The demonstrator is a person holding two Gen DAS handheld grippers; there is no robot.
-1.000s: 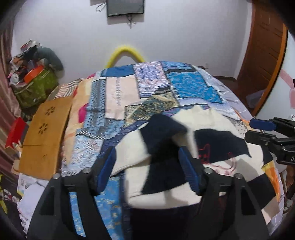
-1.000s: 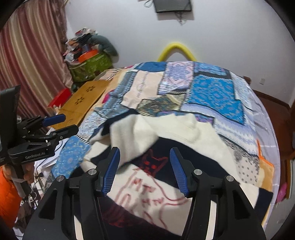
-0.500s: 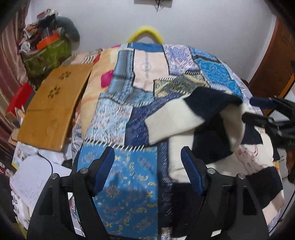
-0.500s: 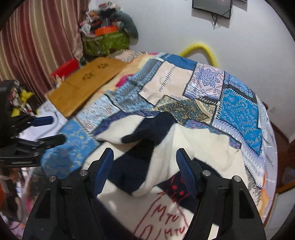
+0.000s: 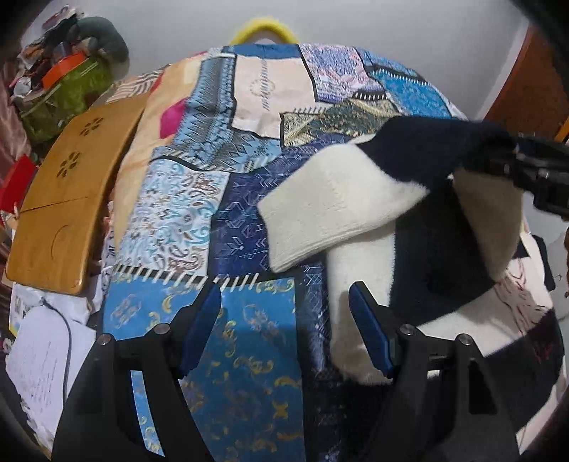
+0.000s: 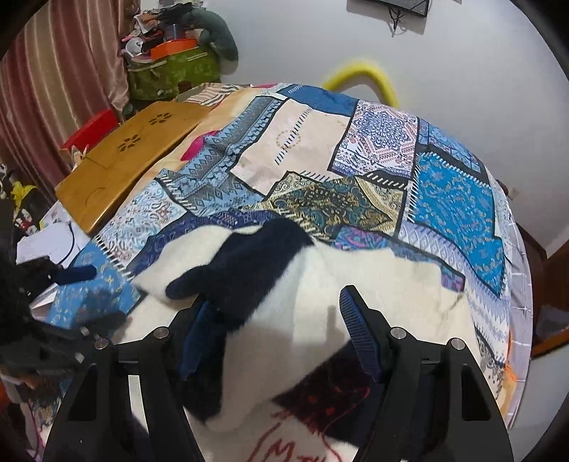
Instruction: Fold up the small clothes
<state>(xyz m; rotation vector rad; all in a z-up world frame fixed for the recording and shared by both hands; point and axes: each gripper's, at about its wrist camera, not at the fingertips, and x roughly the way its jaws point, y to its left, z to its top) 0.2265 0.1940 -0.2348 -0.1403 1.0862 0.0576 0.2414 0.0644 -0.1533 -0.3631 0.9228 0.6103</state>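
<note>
Blue ribbed pads line the left gripper point(image 5: 286, 327), whose fingers stand spread wide with nothing between them, hovering over the patchwork bedspread point(image 5: 199, 209) just left of the sweater point(image 5: 341, 206). That cream and navy knitted sweater lies on the bedspread's near right part, one sleeve with a cream cuff folded across its body. The right gripper point(image 6: 274, 334) is also spread apart; the navy part of the sleeve point(image 6: 245, 263) drapes over its left finger, and I cannot tell whether anything is pinched. Red stitched lettering point(image 6: 302, 440) shows on the sweater's front below that gripper.

Beyond, a wooden lap tray point(image 6: 131, 156) rests along the left edge of the bed, with loose white papers point(image 5: 42, 355) lying beside it. Farther back in the corner stands a green fabric bin point(image 6: 170, 76) heaped with an orange box point(image 6: 174, 48), a grey-green stuffed shape point(image 6: 217, 33) and other clutter too jumbled to name. A yellow curved tube point(image 6: 366, 76) rises behind the bed against the white wall.
</note>
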